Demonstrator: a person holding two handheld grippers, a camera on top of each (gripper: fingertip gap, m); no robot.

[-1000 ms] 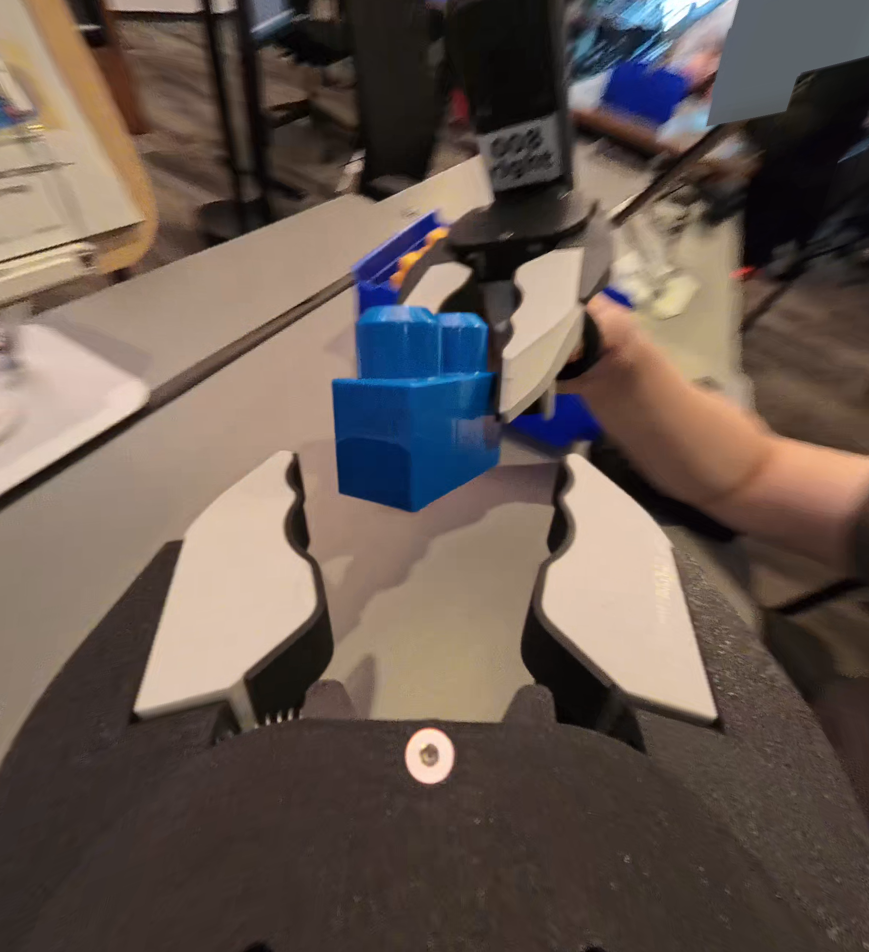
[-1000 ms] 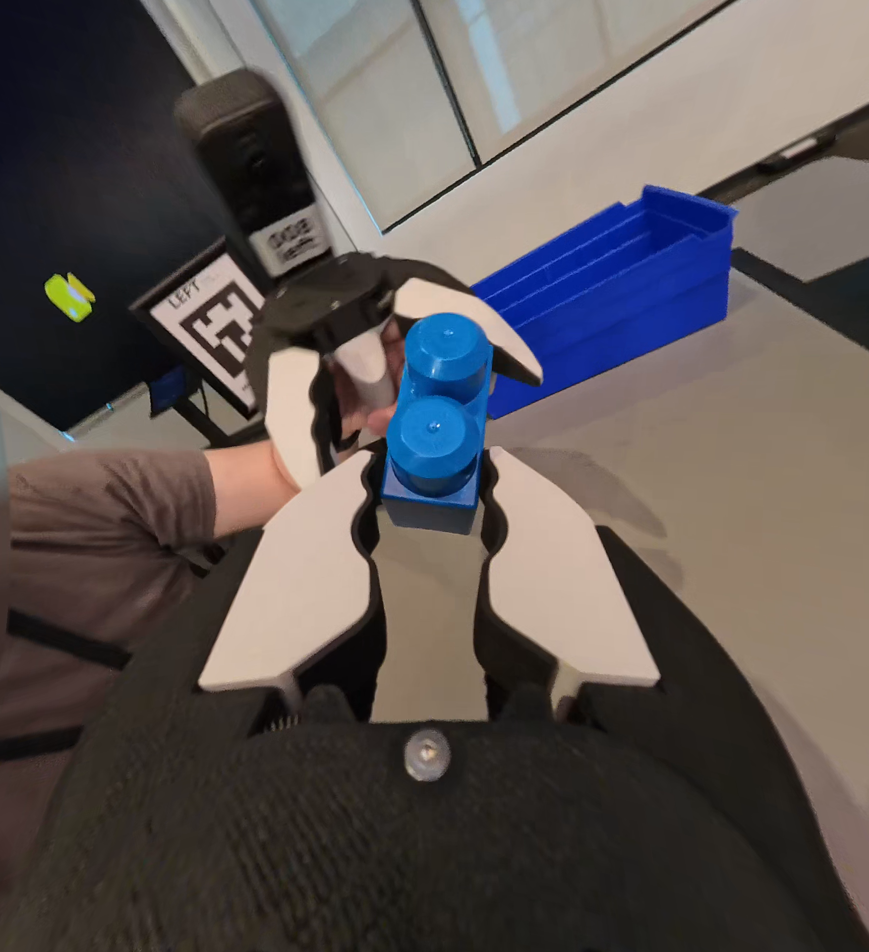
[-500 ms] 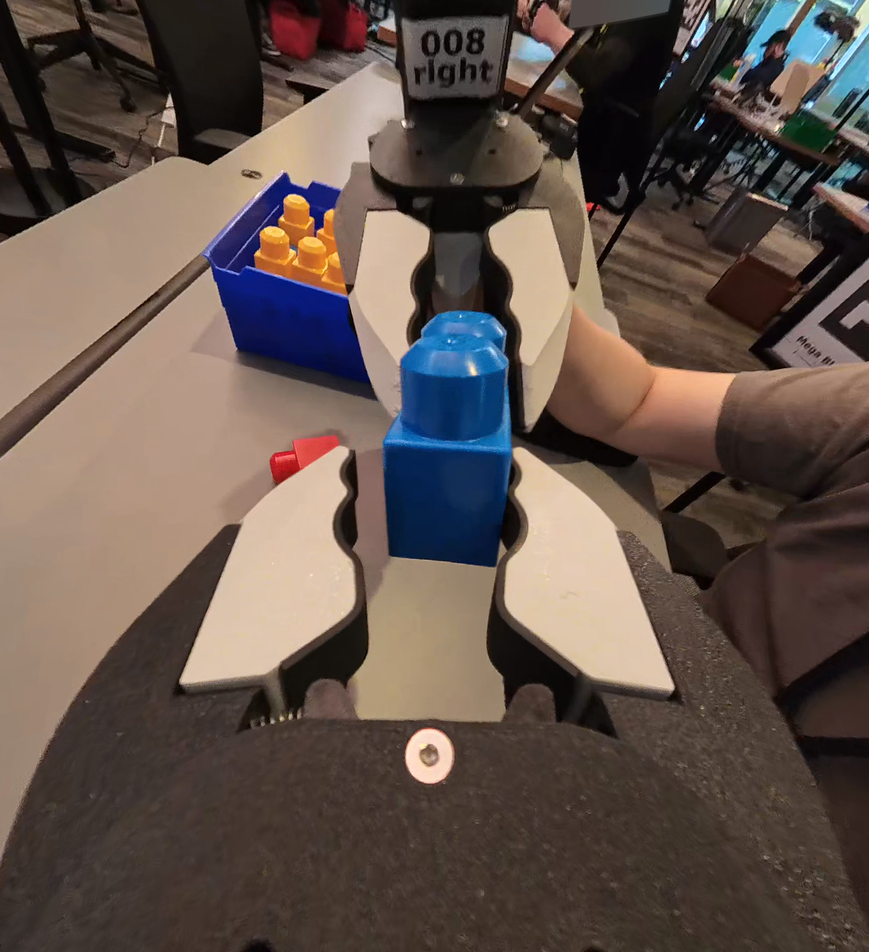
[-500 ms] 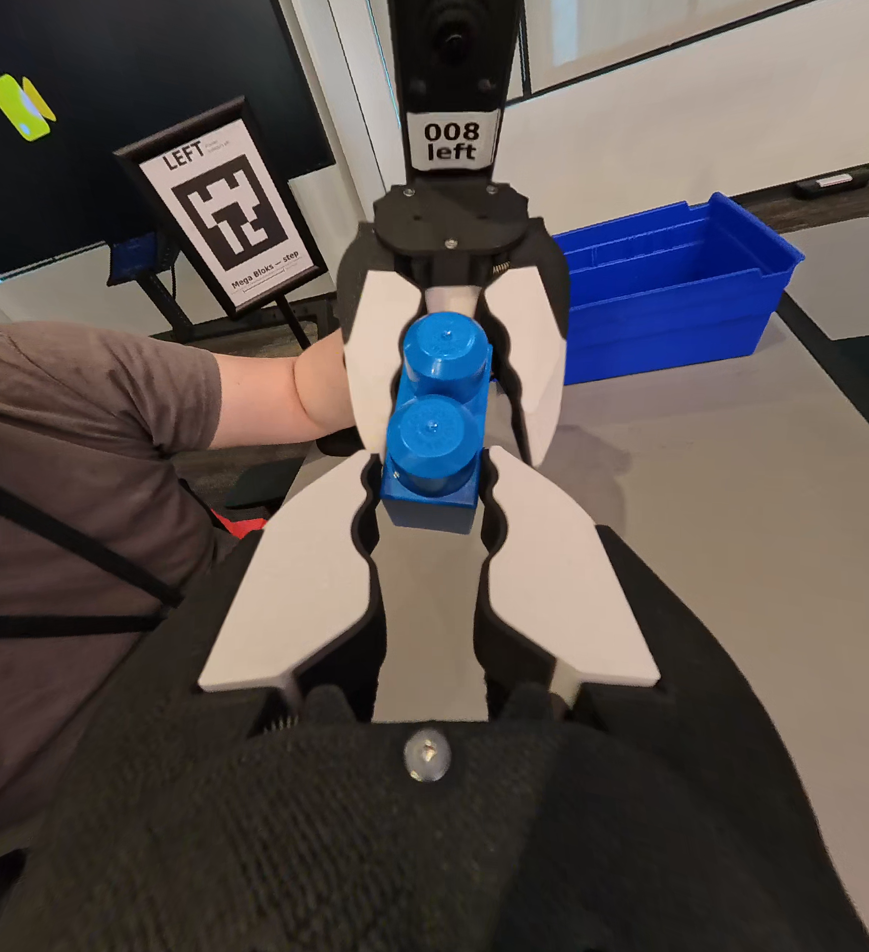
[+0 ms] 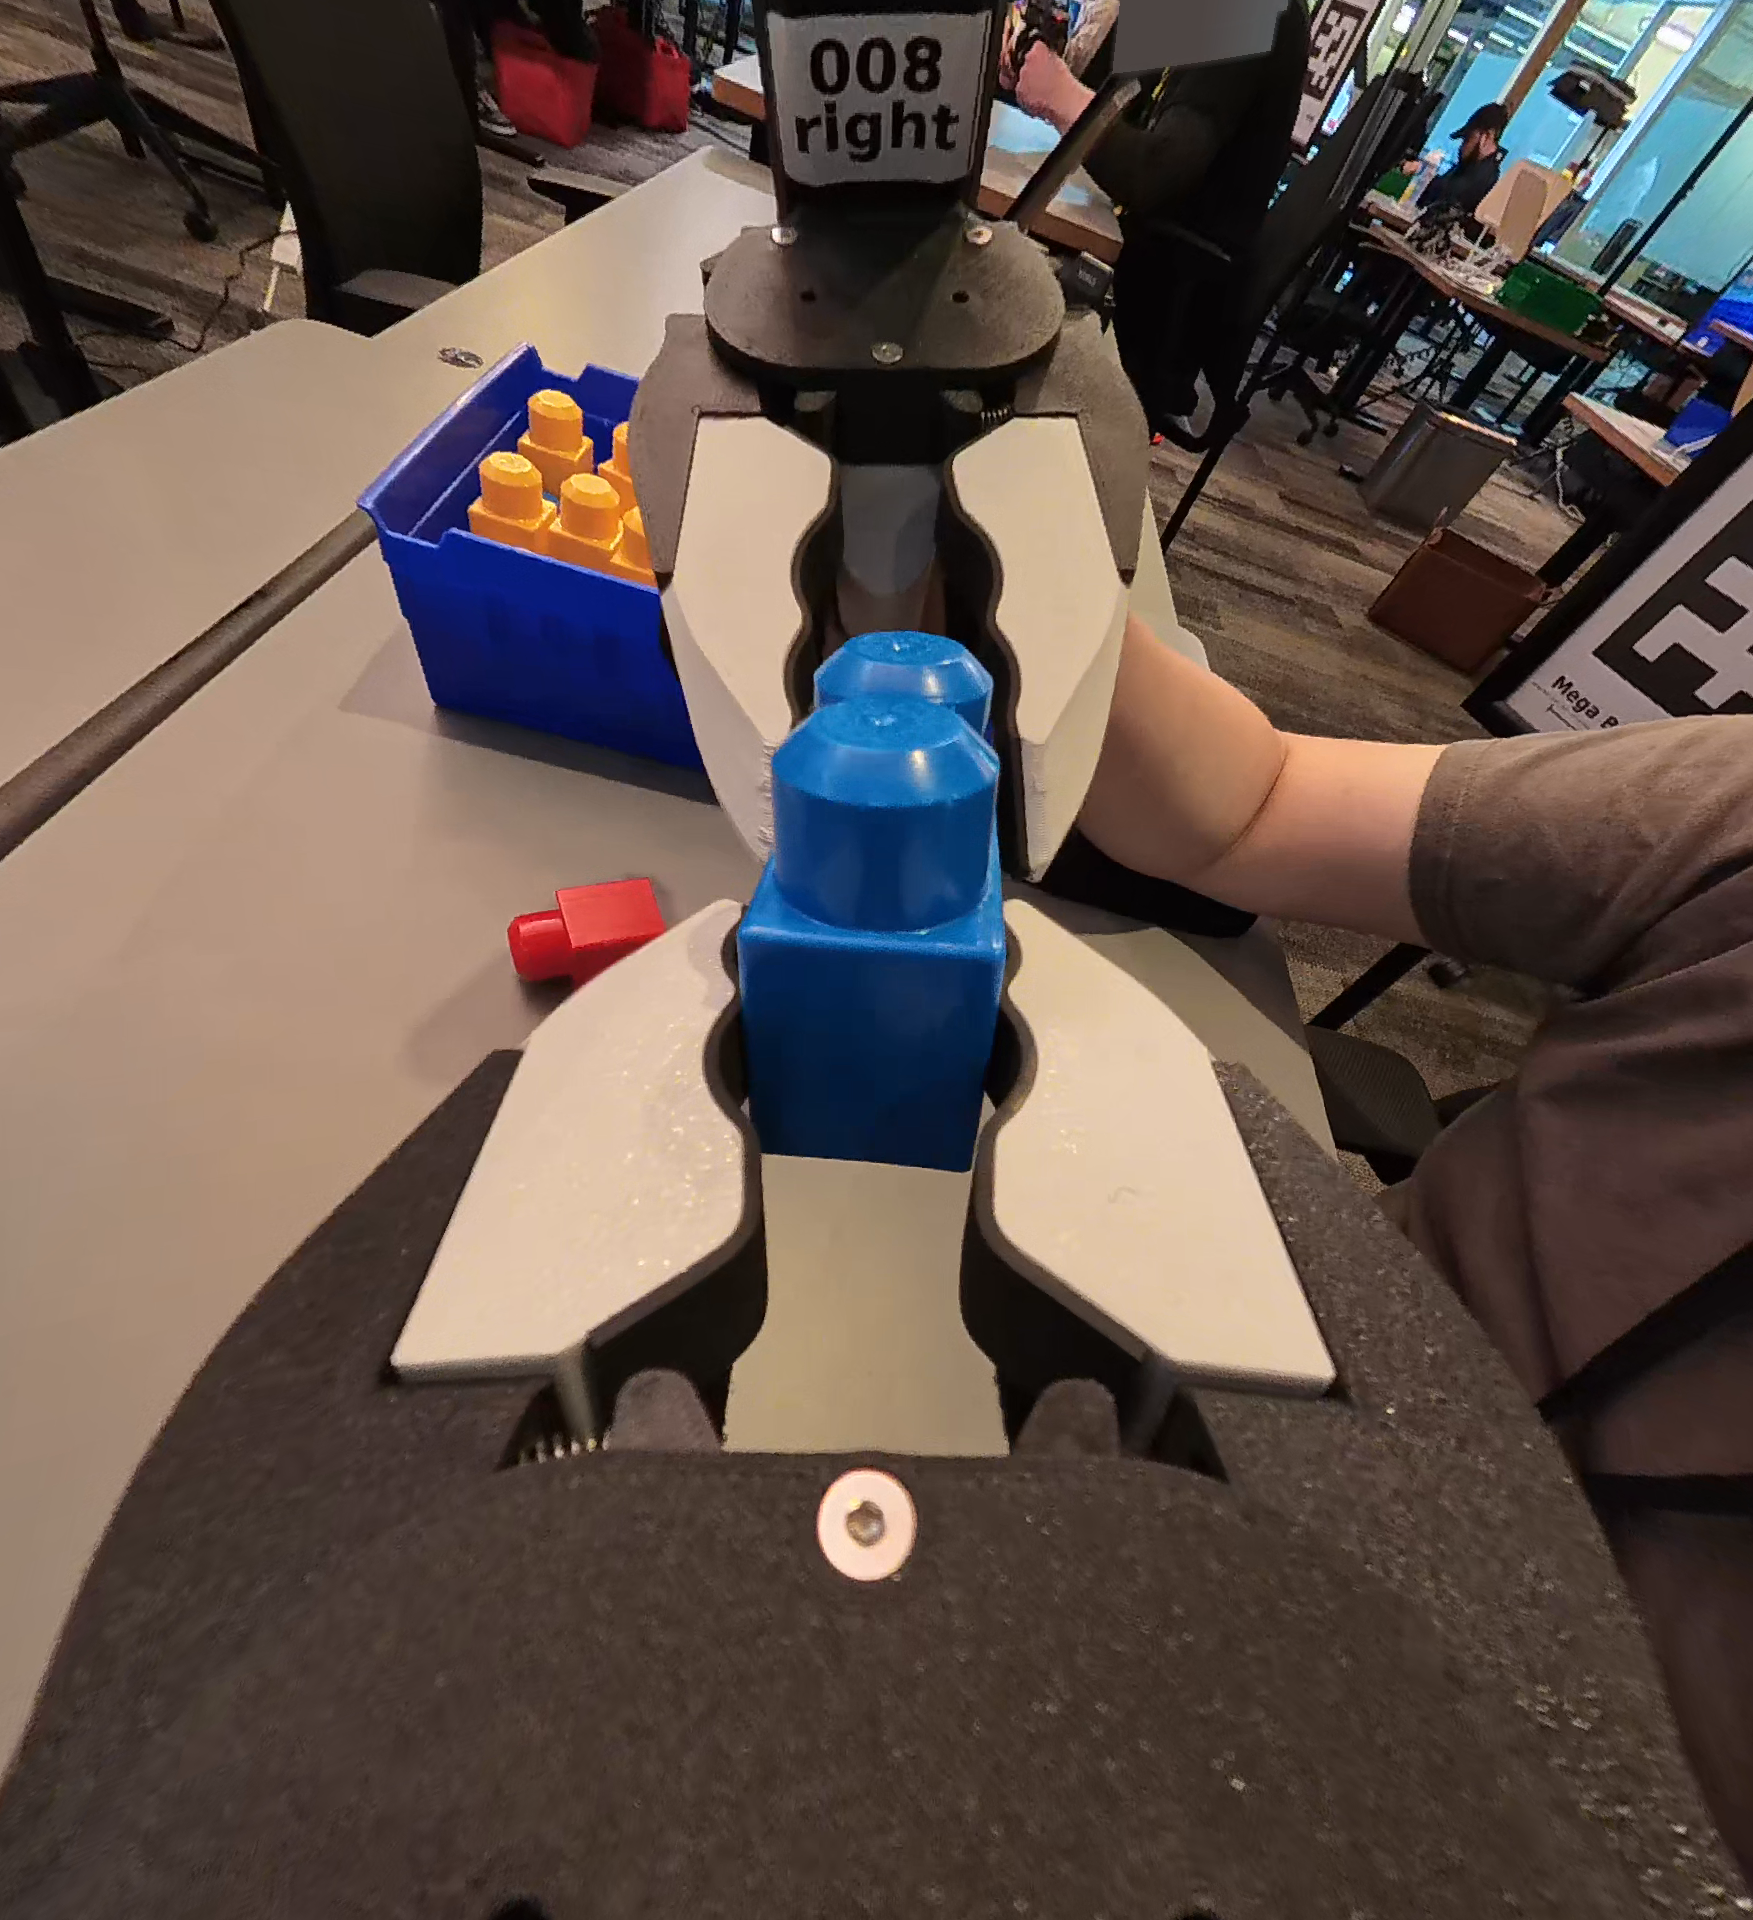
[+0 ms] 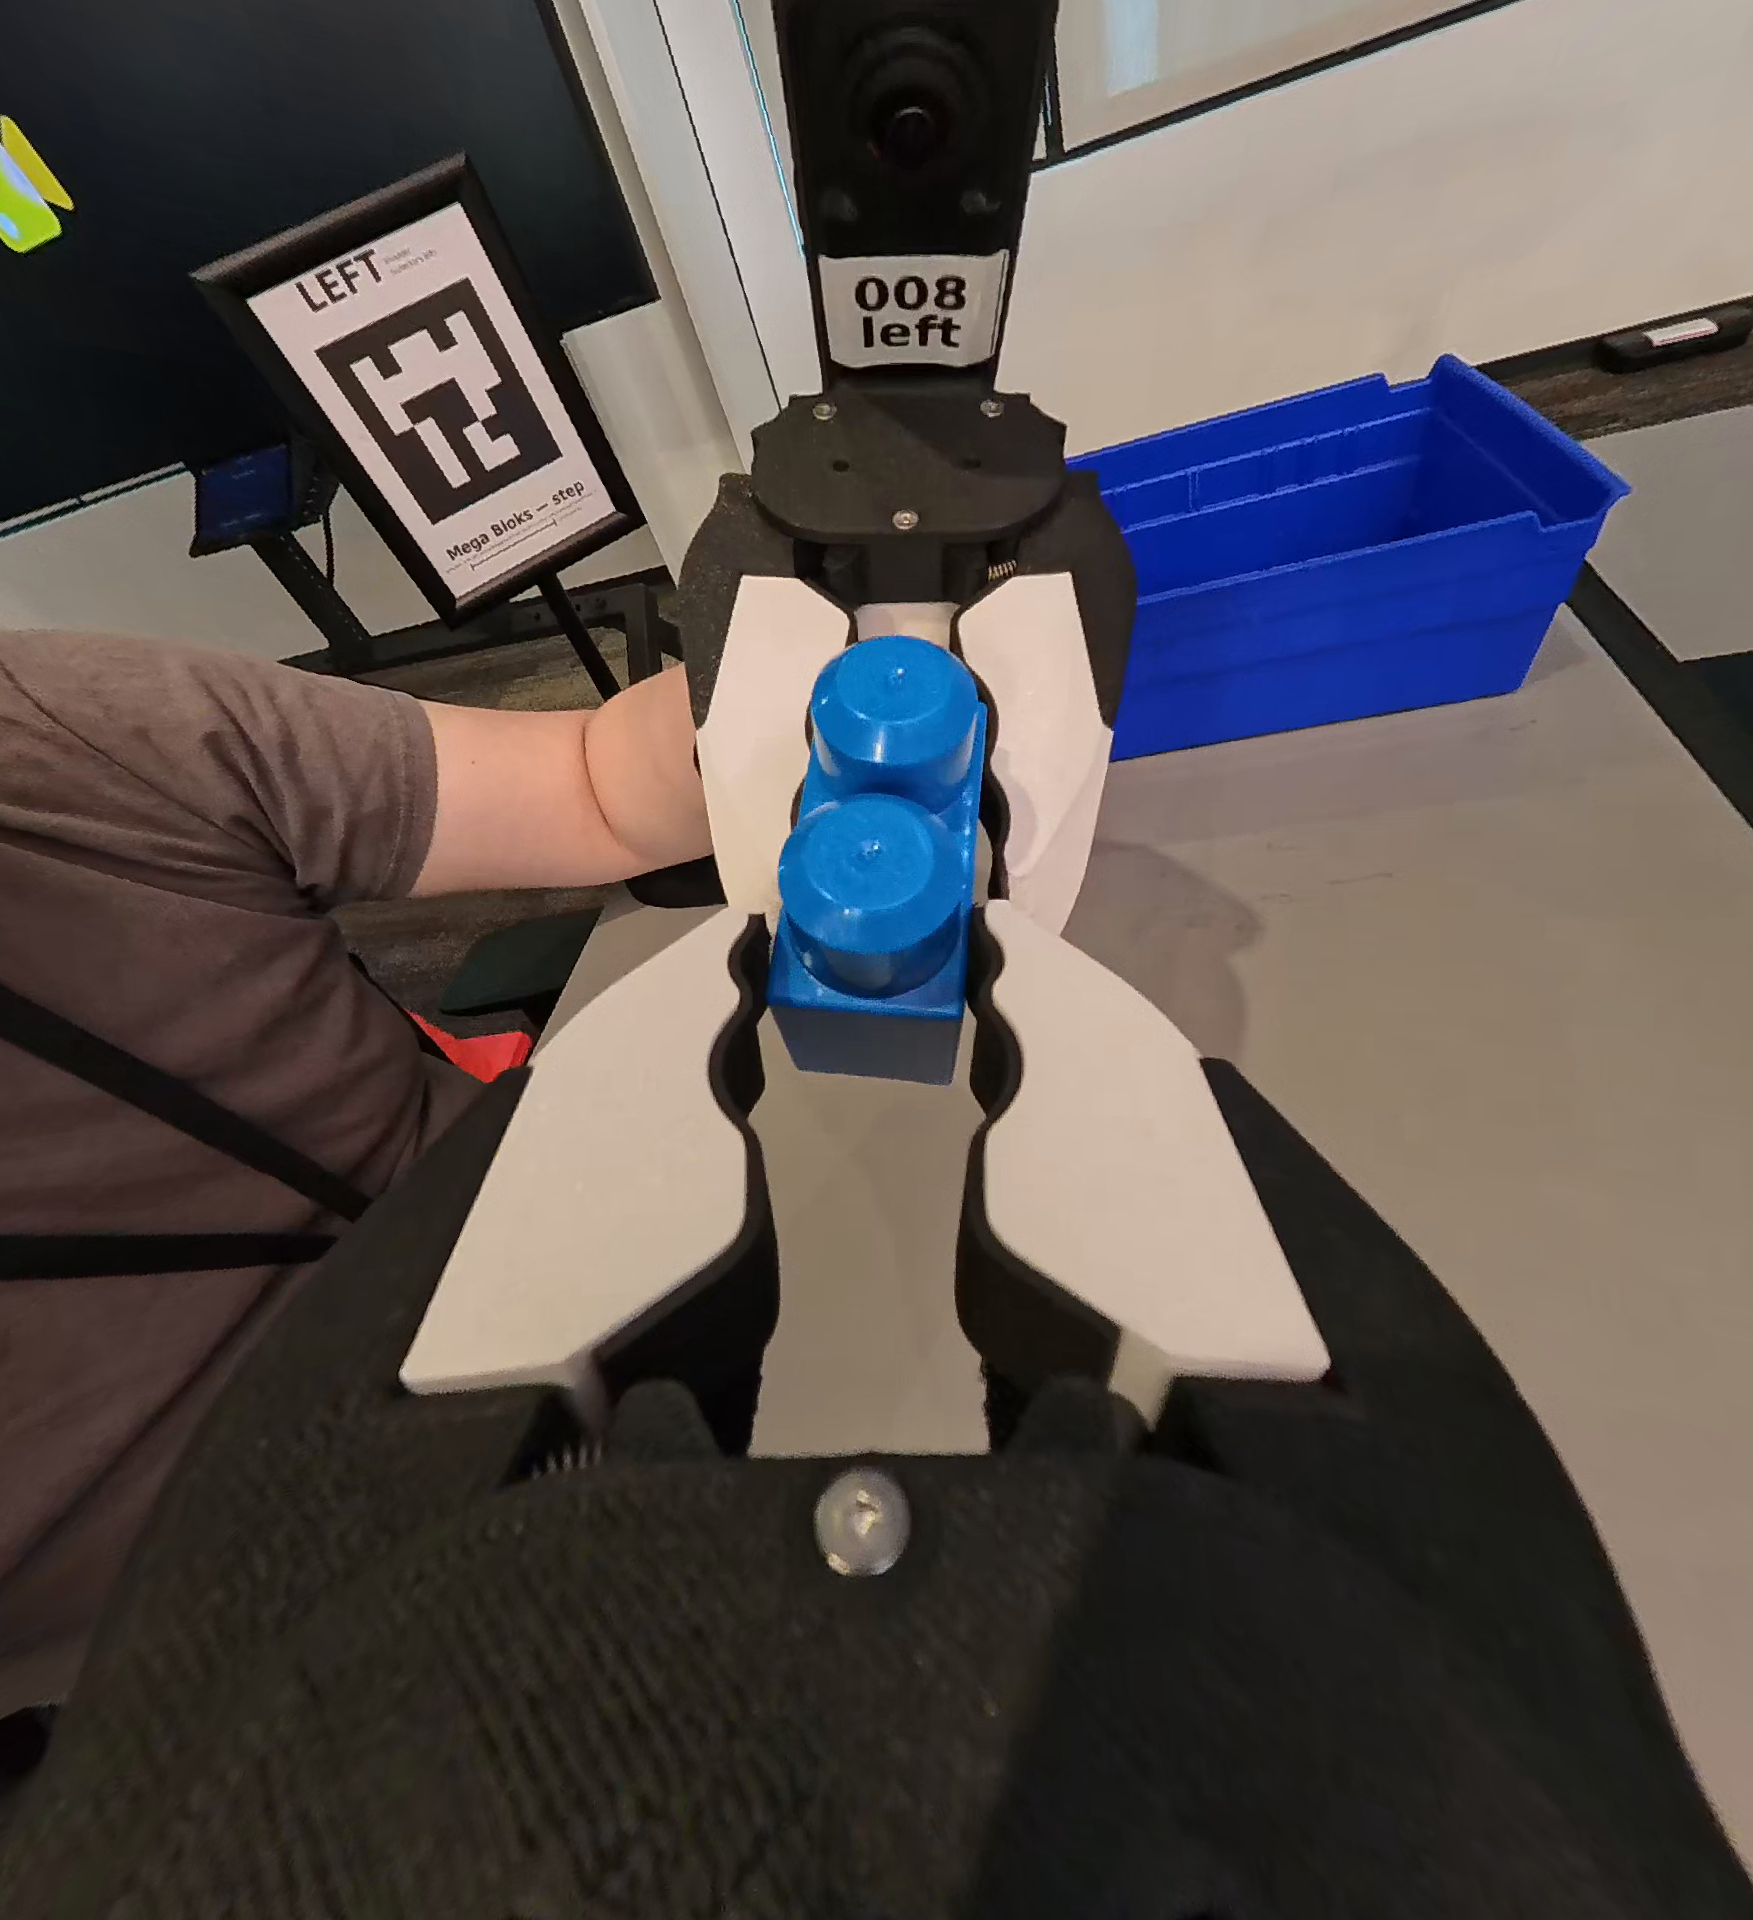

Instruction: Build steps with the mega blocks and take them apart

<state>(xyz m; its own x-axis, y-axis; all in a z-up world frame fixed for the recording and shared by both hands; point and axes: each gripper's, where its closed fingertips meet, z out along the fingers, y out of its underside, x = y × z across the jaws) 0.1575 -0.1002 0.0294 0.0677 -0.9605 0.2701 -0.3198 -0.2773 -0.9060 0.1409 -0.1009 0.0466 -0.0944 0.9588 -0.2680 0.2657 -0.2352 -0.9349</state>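
My left tongs (image 5: pixel 872 966) and right tongs (image 6: pixel 867 935) both clamped the blue two-stud plastic block (image 5: pixel 867 997); only the left view showed a small red plastic block (image 5: pixel 591 925) and orange blocks (image 5: pixel 560 488).

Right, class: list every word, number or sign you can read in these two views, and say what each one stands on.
I don't copy out writing; here is what carries it.
Right tag, white, above the right gripper: clear print.
Left tag, white, above the left gripper: clear print.
Framed sign on a stand, with a square code: large print clear, smaller lines hard to read.
Cut-off sign at the frame edge: partly visible.
Blue block: no writing seen.
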